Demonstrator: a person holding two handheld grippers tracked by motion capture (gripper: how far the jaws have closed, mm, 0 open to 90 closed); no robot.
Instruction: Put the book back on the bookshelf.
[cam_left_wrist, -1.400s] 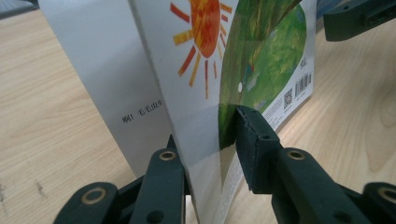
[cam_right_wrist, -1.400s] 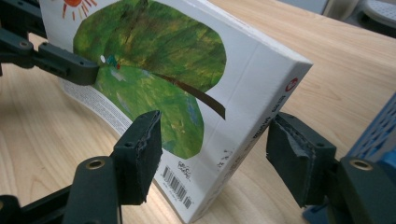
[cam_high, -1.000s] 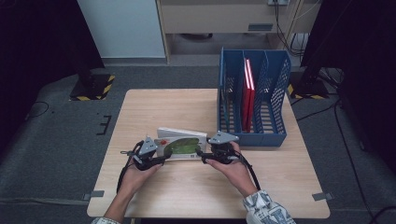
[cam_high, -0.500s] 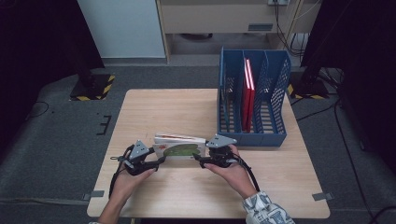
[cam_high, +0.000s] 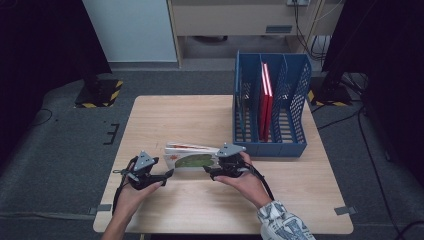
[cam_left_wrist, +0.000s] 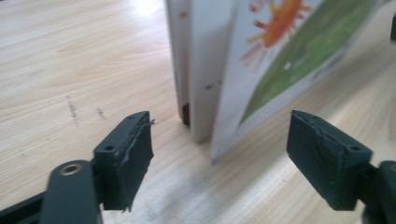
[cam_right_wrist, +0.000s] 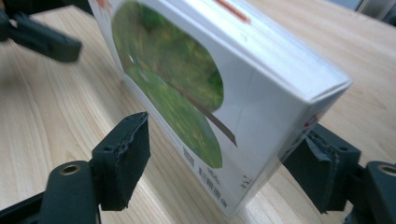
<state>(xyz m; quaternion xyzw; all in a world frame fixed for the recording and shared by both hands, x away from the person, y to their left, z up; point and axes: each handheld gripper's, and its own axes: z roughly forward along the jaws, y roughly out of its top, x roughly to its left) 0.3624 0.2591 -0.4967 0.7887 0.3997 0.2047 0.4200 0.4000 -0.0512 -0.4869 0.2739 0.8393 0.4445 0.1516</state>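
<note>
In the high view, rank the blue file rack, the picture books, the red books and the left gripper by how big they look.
Largest to smallest:
1. blue file rack
2. red books
3. picture books
4. left gripper
The middle two look close, so their order is unsure.

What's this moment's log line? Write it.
left gripper: jaws just opening, off book | right gripper: jaws just opening, book between | book: on edge

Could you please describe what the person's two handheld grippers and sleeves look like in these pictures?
Both the left gripper and the right gripper are black, each topped by a grey three-cornered plate, with a black cable trailing back toward the person. Their fingers are blocky, dark pads with frayed, ridged faces on arms with a round rivet hole. The right forearm wears a white patterned sleeve.
</note>
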